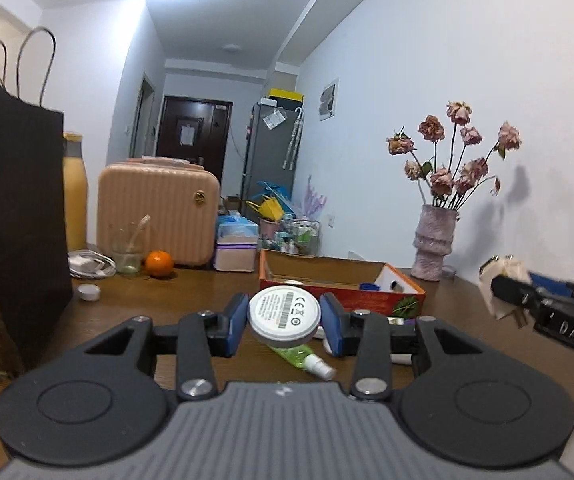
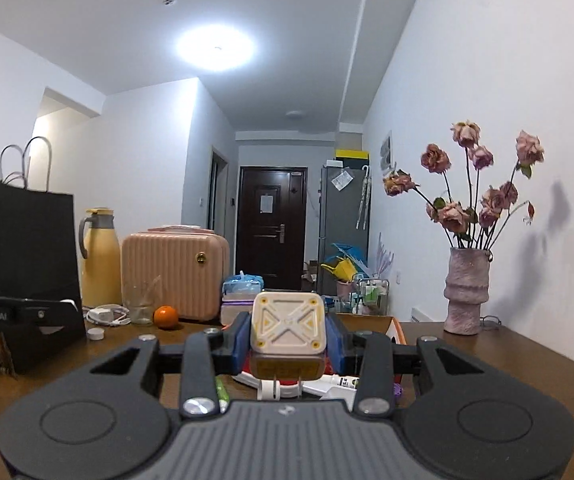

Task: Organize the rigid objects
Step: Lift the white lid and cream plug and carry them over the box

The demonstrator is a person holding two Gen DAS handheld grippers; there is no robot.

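Observation:
My left gripper (image 1: 285,318) is shut on a round white puck with a printed label (image 1: 284,308) and holds it above the brown table, in front of an open orange cardboard box (image 1: 403,280). A green spray bottle (image 1: 303,358) lies on the table under it. My right gripper (image 2: 289,336) is shut on a cream square plug adapter (image 2: 287,326) with metal prongs below, held above small white items on the table. In the left wrist view the right gripper (image 1: 503,294) shows at the right edge with the cream adapter (image 1: 501,276).
On the table stand a black paper bag (image 1: 11,188), a yellow thermos (image 2: 101,256), a pink case (image 1: 159,212), a glass jar (image 1: 127,248), an orange (image 1: 159,263), a white charger (image 1: 89,264) and a vase of dried roses (image 1: 433,240). The wall runs along the right.

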